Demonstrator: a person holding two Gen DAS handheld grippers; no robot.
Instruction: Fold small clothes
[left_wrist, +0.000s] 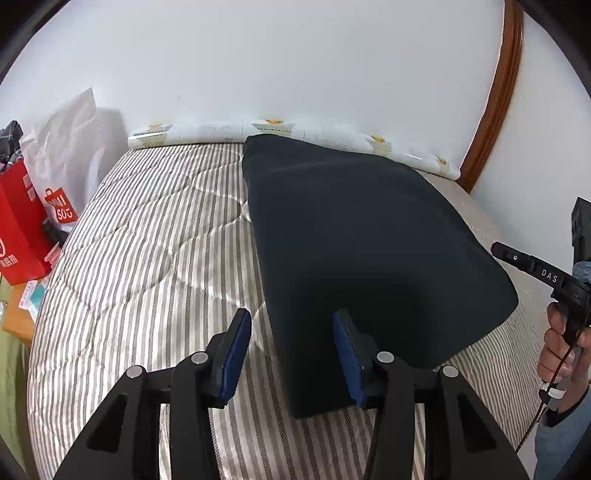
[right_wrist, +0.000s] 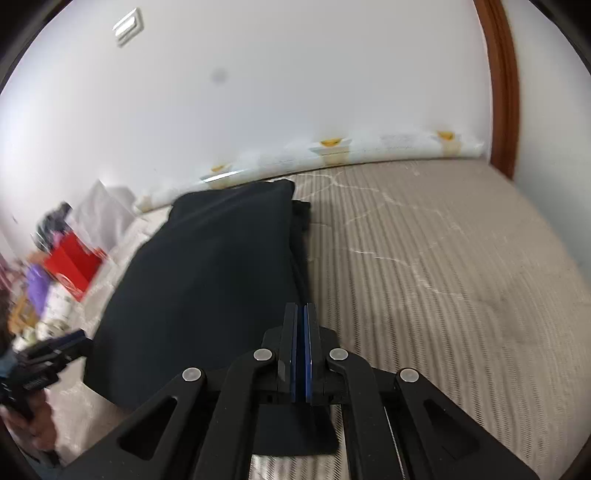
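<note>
A dark, folded garment (left_wrist: 369, 236) lies flat on the striped quilt of a bed (left_wrist: 147, 240). My left gripper (left_wrist: 293, 354) is open over the garment's near left corner. Its right finger (left_wrist: 347, 358) sits above the cloth and its left finger (left_wrist: 238, 350) above the quilt, with neither pad pressing. In the right wrist view the garment (right_wrist: 207, 277) stretches away to the left, a second dark layer showing along its right edge. My right gripper (right_wrist: 303, 332) is shut, blue pads together and nothing seen between them, at the garment's near right edge. It also shows as the right gripper (left_wrist: 498, 248) held by a hand (left_wrist: 565, 350).
A patterned bolster (left_wrist: 295, 129) runs along the white wall at the bed's far edge. A red bag (left_wrist: 18, 229) and a white plastic bag (left_wrist: 70, 147) stand off the bed's left side. A wooden door frame (left_wrist: 495, 110) rises at the right. Bare quilt (right_wrist: 424, 258) lies right of the garment.
</note>
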